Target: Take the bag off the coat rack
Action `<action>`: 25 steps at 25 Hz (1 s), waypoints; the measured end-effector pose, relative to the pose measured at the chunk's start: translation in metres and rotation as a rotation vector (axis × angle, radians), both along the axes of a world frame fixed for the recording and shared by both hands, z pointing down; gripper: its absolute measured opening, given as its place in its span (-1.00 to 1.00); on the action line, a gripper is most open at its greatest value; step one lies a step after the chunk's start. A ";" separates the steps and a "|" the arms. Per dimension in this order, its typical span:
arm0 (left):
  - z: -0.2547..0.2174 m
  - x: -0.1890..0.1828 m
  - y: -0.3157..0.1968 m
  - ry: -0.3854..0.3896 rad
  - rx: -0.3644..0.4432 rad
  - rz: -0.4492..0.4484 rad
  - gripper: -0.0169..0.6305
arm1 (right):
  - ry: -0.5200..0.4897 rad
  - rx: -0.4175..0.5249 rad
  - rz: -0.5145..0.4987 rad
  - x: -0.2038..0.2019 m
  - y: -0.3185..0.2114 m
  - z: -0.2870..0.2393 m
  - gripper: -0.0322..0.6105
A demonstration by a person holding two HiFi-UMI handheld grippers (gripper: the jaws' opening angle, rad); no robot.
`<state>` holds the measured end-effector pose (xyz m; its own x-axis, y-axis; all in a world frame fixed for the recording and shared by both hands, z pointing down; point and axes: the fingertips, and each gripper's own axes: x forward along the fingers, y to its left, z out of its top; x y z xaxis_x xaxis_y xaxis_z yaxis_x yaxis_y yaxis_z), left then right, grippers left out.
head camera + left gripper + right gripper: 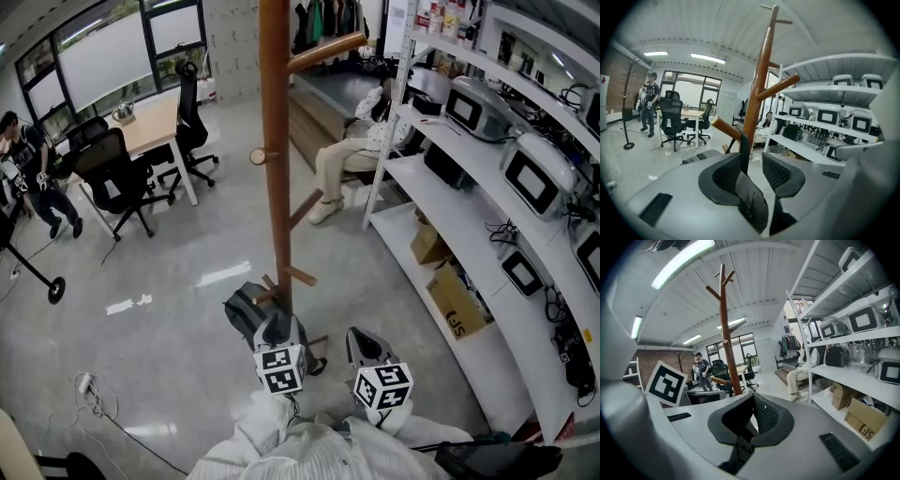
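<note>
The brown wooden coat rack (275, 141) rises in the middle of the floor. A dark grey bag (242, 311) sits low at its foot, beside a short lower peg (298, 276). My left gripper (273, 325) is right over the bag. In the left gripper view the jaws (751, 159) stand apart. A black strap (744, 149) rises between them, close to the left pad and clear of the right one. The rack's pole (757, 93) stands just behind. My right gripper (362, 341) hovers to the right, and its pads (761, 414) meet with nothing between them.
White shelves (441, 202) along the right carry appliances and cardboard boxes (457, 302). A seated person (352, 155) is behind the rack. A desk (150, 127) with office chairs stands at back left, a person beside it. A cable and power strip (86, 384) lie on the floor.
</note>
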<state>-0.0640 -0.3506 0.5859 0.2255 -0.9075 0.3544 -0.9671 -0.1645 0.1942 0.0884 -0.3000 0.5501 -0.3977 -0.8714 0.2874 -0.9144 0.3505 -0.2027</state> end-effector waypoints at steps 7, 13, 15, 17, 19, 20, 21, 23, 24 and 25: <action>0.012 0.001 -0.027 -0.041 -0.038 0.000 -0.31 | 0.006 0.000 0.018 0.009 -0.004 -0.001 -0.87; 0.025 -0.002 -0.042 -0.083 -0.069 -0.029 -0.31 | 0.017 -0.008 0.055 0.027 -0.005 0.000 -0.86; 0.028 -0.001 -0.046 -0.091 -0.076 -0.036 -0.31 | 0.021 -0.009 0.062 0.030 -0.005 0.001 -0.86; 0.031 -0.002 -0.049 -0.097 -0.087 -0.046 -0.31 | 0.024 -0.012 0.065 0.033 -0.005 0.002 -0.87; 0.033 -0.004 -0.050 -0.113 -0.097 -0.066 -0.33 | 0.026 -0.016 0.068 0.035 -0.005 0.003 -0.87; 0.033 -0.006 -0.050 -0.131 -0.097 -0.077 -0.48 | 0.026 -0.018 0.070 0.036 -0.005 0.003 -0.87; 0.032 -0.007 -0.050 -0.151 -0.094 -0.085 -0.59 | 0.026 -0.020 0.072 0.038 -0.005 0.004 -0.87; 0.031 -0.006 -0.051 -0.173 -0.085 -0.090 -0.66 | 0.025 -0.023 0.080 0.041 -0.005 0.005 -0.86; 0.031 -0.005 -0.052 -0.167 -0.084 -0.091 -0.67 | 0.025 -0.024 0.085 0.043 -0.005 0.005 -0.86; 0.031 -0.004 -0.052 -0.154 -0.086 -0.091 -0.67 | 0.025 -0.025 0.088 0.044 -0.005 0.005 -0.87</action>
<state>-0.0683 -0.4025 0.6168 0.0812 -0.8865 0.4556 -0.9965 -0.0643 0.0524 0.1323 -0.3047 0.5547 -0.3119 -0.8953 0.3182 -0.9464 0.2634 -0.1868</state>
